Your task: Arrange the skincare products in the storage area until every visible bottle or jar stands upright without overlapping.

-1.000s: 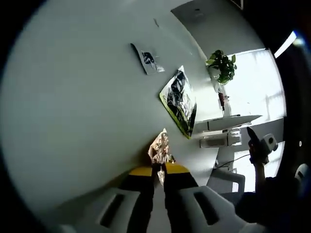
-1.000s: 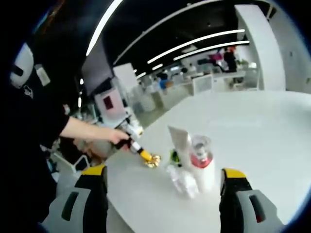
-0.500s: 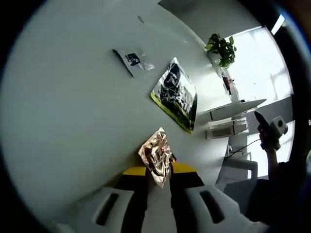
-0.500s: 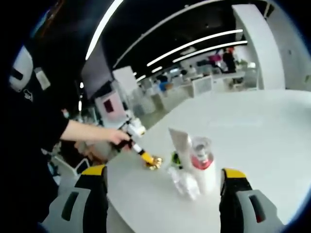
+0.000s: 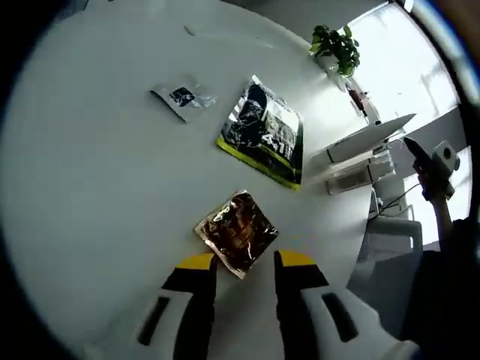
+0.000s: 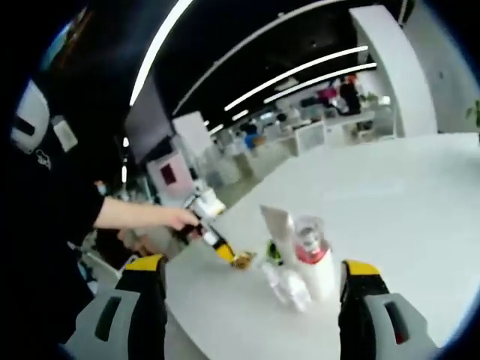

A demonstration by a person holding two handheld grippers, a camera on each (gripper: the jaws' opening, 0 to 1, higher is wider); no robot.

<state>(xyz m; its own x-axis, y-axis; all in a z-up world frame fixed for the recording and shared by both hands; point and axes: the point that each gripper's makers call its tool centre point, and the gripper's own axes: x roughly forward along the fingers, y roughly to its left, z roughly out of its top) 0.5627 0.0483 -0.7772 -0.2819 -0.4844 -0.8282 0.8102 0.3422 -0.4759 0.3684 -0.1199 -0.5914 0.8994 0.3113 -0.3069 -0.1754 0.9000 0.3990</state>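
A copper foil sachet [image 5: 236, 232] lies flat on the white table [image 5: 97, 195], one corner reaching between the yellow tips of my left gripper [image 5: 245, 260], whose jaws stand open around it. In the right gripper view, my right gripper [image 6: 251, 266] is wide open and hangs above the table, nothing between its jaws. Ahead of it stand a white bottle [image 6: 313, 262] with a red collar and clear cap and a white tube [image 6: 279, 223], with a clear crumpled packet [image 6: 286, 285] in front. To their left a hand holds the left gripper [image 6: 231, 256] at the copper sachet [image 6: 242, 261].
A large black and green pouch [image 5: 264, 135] and a small silver sachet [image 5: 182, 97] lie farther out on the table. Beyond the table edge are a potted plant [image 5: 334, 41] and a white chair [image 5: 391, 234]. The right gripper [image 5: 437, 161] shows at the far right.
My left gripper's jaws have opened and let go of the copper sachet, which now lies flat on the table. The left view has tilted. The right gripper has barely moved.
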